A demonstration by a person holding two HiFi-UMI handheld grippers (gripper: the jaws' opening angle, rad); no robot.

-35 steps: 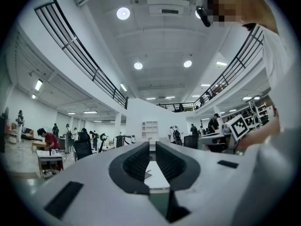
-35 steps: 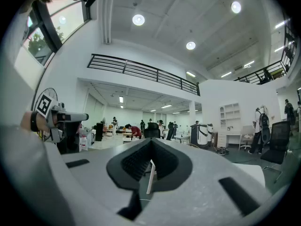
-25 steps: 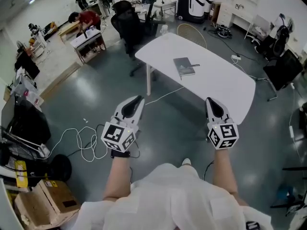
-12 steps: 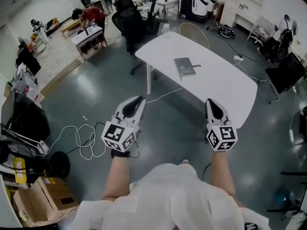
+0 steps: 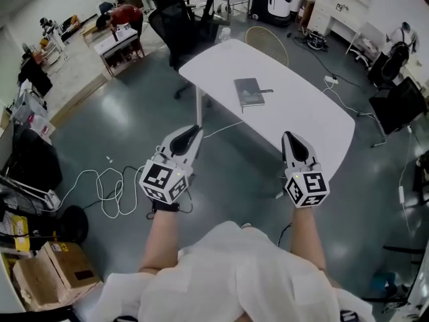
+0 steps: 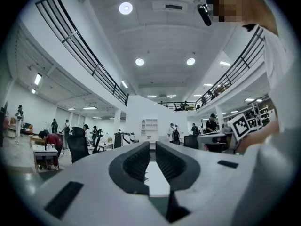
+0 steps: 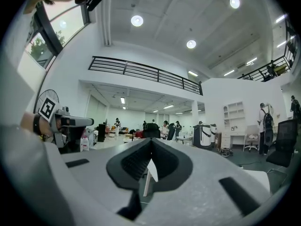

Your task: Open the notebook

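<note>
Open-plan lab or workshop hall: black office chairs [image 5: 171,22] beyond long white table [image 5: 305,116], workbenches [image 5: 120,49] farther beyond it, black-railed mezzanine [image 7: 141,69] above.

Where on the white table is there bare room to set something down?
The table is nearly all bare. The broad near end runs from the notebook to the rounded edge facing the person, and a smaller patch lies beyond it toward the black chair. Only the notebook and the pen beside it take space.

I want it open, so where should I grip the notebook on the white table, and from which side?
The notebook lies flat and closed, so only the cover's edge offers a hold. Probably pinch the long edge beside the pen, coming from that side.
</note>
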